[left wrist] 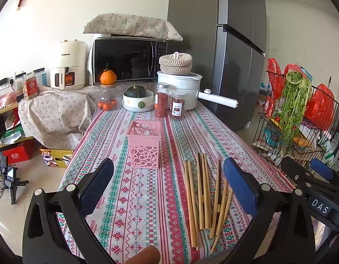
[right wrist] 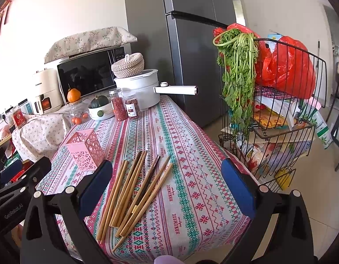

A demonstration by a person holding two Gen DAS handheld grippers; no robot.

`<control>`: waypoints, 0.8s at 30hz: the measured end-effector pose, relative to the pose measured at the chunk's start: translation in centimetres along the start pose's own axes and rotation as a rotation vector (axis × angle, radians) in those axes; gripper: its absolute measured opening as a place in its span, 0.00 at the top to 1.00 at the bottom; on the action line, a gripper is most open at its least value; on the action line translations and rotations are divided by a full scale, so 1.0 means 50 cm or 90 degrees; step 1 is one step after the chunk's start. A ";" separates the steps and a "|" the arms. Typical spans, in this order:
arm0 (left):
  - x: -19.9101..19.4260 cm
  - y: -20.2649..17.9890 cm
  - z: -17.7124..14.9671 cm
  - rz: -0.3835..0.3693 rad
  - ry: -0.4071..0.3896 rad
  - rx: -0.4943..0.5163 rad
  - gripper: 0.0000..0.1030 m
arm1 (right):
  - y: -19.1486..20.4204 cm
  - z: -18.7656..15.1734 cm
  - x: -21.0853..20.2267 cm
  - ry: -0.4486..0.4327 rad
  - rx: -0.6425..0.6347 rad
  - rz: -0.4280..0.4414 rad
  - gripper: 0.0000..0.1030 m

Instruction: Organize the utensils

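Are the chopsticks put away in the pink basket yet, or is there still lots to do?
Nothing is put away yet. The chopsticks all lie loose on the tablecloth, and no chopstick shows above the rim of the pink basket. Nothing is in hand: the left gripper and right gripper are both open and hold nothing. All the picking up and dropping in is still left.

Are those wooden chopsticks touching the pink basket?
Apart. The left wrist view shows the chopsticks lying loose on the tablecloth, with a strip of patterned cloth between them and the pink basket.

A microwave (left wrist: 127,60), white pot (left wrist: 180,88) and 2 spice jars (left wrist: 168,103) stand behind.
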State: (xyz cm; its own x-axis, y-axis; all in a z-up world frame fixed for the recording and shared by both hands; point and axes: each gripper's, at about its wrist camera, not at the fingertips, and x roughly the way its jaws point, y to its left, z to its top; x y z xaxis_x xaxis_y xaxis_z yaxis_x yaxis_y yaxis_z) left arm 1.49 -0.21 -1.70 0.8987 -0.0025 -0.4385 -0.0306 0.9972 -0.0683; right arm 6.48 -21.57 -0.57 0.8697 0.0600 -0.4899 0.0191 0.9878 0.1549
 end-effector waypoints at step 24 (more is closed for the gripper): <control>0.005 0.000 -0.002 0.001 0.005 0.004 0.07 | -0.003 -0.004 0.005 0.004 0.002 0.001 0.07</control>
State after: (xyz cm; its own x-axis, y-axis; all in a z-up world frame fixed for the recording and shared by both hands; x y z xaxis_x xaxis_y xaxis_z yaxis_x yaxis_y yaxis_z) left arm 1.69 -0.22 -1.88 0.8952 -0.0008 -0.4457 -0.0297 0.9977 -0.0614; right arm 6.59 -21.69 -0.86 0.8669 0.0618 -0.4946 0.0198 0.9872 0.1580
